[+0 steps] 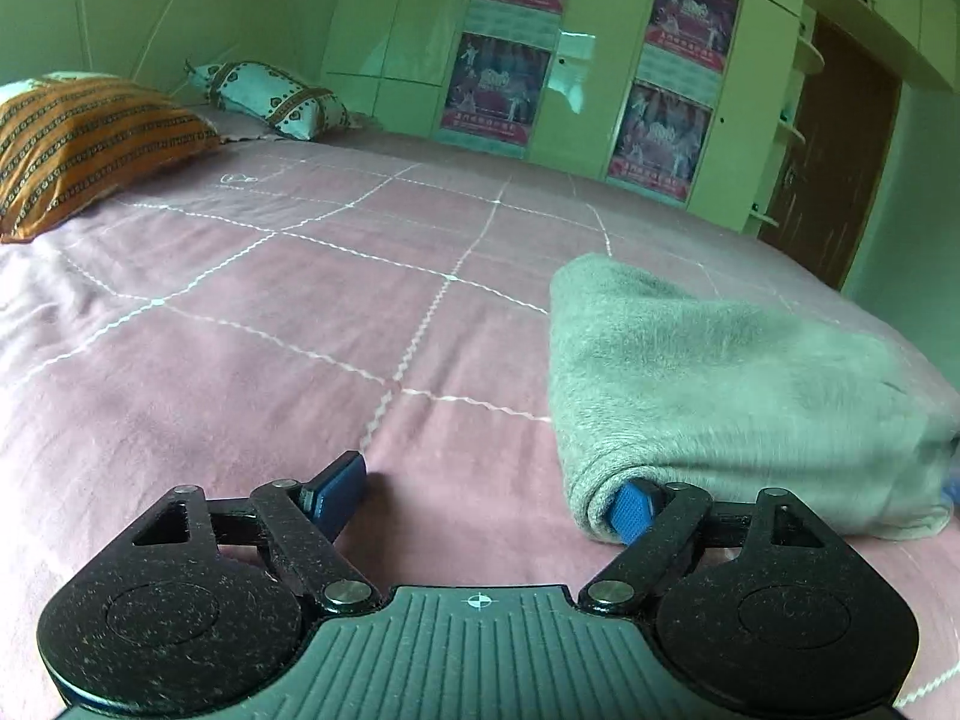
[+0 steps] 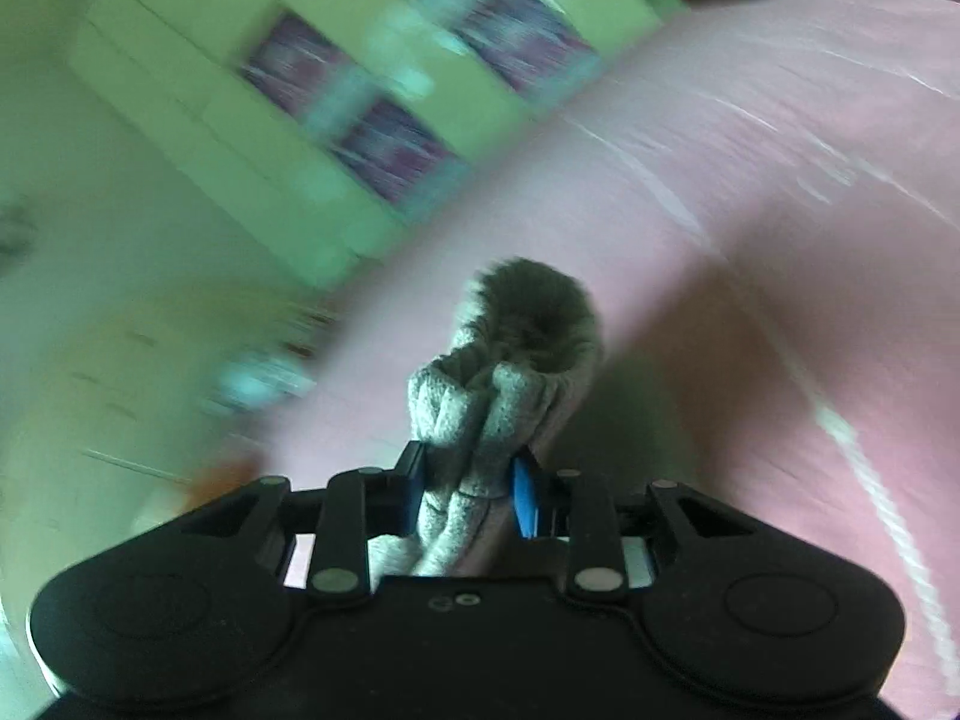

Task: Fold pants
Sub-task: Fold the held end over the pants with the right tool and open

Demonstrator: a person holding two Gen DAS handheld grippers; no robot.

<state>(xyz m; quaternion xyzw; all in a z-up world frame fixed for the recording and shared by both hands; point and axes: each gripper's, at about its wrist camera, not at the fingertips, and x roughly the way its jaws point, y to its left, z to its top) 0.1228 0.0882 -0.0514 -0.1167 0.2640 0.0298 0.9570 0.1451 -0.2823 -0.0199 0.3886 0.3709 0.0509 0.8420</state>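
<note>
1. Our left gripper (image 1: 483,495) is spread wide, jaws about as far apart as they go. Nothing is clamped between them, just pink bedsheet (image 1: 252,360) in the gap.

2. The left blue pad (image 1: 339,489) hangs just over the sheet; we can't tell if it actually touches. The right blue pad (image 1: 631,510) pokes into the rolled near edge of the grey pants (image 1: 720,384), so it's touching the fabric from the side but not pinching it.

3. From the left wrist view the pants sit as a folded, thick grey bundle on the bed, off to the right of the gripper, with the fold edge rounded toward us.

4. Our right gripper (image 2: 468,492) is clamped down on a bunched wad of the same pants (image 2: 504,390). Both blue pads press against the fabric from either side, with the jaws only as far apart as the cloth forces them.

5. The pinched cloth sticks out ahead of the fingers in a couple of fat folds, and some trails back toward the gripper body.

6. The right wrist view is badly motion-blurred and tilted, so beyond the cloth we only make out the pink sheet and the green wardrobe (image 2: 252,120).

7. Farther back in the left view: an orange striped pillow (image 1: 84,144), a white patterned pillow (image 1: 270,96), and posters (image 1: 498,90) on the wardrobe doors.
</note>
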